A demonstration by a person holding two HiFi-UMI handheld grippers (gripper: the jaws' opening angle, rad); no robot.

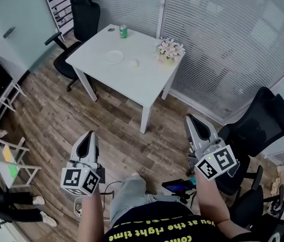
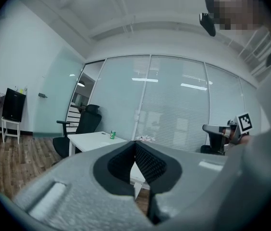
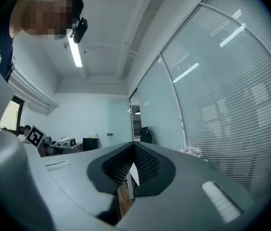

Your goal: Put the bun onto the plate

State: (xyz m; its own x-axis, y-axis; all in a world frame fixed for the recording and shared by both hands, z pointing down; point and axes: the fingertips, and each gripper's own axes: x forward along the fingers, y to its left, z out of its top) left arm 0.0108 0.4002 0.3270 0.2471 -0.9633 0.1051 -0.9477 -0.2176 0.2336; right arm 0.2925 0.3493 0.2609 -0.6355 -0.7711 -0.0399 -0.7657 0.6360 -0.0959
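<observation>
The white plate (image 1: 114,57) lies on the white table (image 1: 147,79) across the room, with the small pale bun (image 1: 133,63) beside it on its right. Both grippers are held in front of the person, over the wooden floor and well short of the table. My left gripper (image 1: 88,135) is shut with nothing in it; in its own view the pads (image 2: 147,163) meet at the tips (image 2: 135,143). The jaws of my right gripper (image 1: 190,119) are also shut and empty (image 3: 134,146). The table (image 2: 93,138) shows far ahead in the left gripper view.
A green can (image 1: 123,31) and a bunch of flowers (image 1: 170,49) stand on the table. A black office chair (image 1: 79,24) sits at its far left, another black chair (image 1: 255,130) by my right arm. Glass walls with blinds (image 1: 222,39) run behind. Cables lie by my feet.
</observation>
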